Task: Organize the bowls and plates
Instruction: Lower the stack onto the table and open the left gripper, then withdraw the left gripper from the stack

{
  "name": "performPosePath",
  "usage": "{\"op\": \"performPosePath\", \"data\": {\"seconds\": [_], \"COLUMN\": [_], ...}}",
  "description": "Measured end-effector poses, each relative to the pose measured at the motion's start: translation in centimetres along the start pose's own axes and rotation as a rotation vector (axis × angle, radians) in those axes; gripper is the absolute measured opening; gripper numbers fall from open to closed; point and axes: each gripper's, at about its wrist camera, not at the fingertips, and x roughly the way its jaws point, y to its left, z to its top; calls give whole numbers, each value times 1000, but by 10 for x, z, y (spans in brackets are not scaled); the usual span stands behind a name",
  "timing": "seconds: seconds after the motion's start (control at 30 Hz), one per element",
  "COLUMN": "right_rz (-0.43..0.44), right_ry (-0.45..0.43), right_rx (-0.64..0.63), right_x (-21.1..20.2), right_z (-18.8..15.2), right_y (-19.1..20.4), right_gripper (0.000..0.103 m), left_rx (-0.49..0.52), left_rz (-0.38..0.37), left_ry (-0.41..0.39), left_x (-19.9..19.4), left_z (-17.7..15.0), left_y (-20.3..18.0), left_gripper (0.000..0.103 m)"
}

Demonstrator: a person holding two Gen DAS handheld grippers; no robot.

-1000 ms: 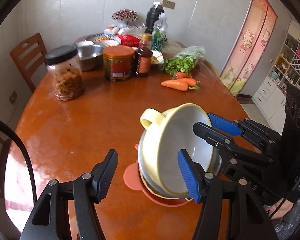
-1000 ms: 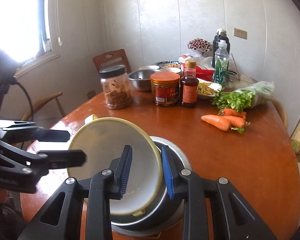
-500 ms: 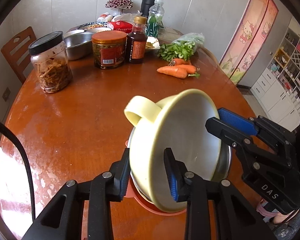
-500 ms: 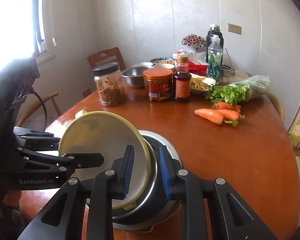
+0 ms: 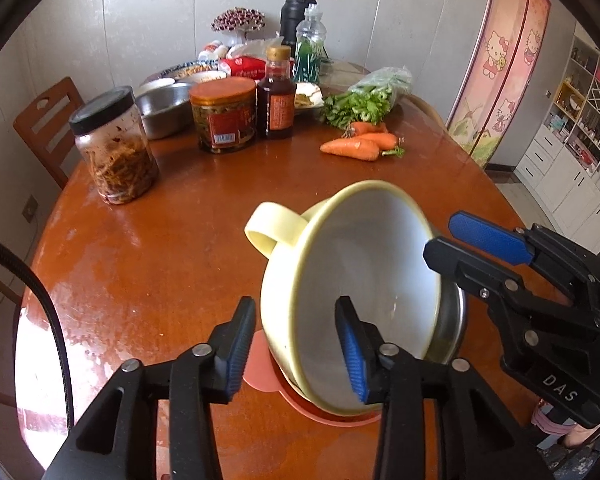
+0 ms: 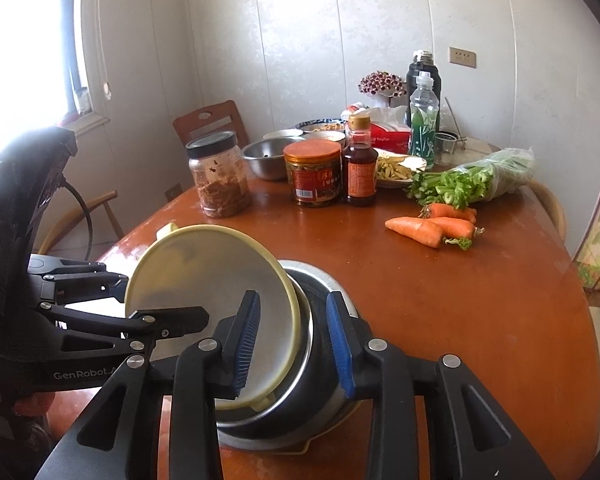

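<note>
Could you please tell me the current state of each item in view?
yellow bowl, tilted inside the steel bowl.
steel bowl, upright on orange plate.
left gripper, fingers just opened, yellow bowl's rim between.
right gripper, fingers just opened, both bowls' rims between.
glass jar, lidded.

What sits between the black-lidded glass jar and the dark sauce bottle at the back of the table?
The orange-lidded jar with a red label stands between the black-lidded glass jar and the dark sauce bottle, with the steel bowl just behind; both wrist views show it.
</note>
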Motion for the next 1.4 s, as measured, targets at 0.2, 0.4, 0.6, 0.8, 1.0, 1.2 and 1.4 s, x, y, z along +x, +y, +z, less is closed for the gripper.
{"op": "performPosePath", "data": {"seconds": [0.2,0.4,0.6,0.8,1.0,1.2,1.4], "right_rz": [-6,-10,-27,-47,-65,-89,-117], "right_ry": [-18,-46,-36,-1,37,53,61], "right_rx": [9,8,16,28,40,66,64], "right_x": [-19,-48,-67,-72,-74,-78,-81], "right_z": [-3,-17,-46,-83,-117,-141,-154], "right_y": [5,17,29,44,54,56,60], "right_gripper": [50,63,70,73,74,75,76], "left_rx": [-10,-25,-35,-49,-34,-53,-81], "left_rz": [32,100,159,183,190,188,187], "left_ry": [-53,-105,-137,-136,-103,-91,-75], "left_x": [-23,-50,-66,-72,-65,-61,-56], "left_z": [-6,-29,-67,-105,-139,-162,-174], "left_y": [1,-3,-13,-24,-32,-32,-27], "left_gripper": [54,63,72,78,78,78,78]}}
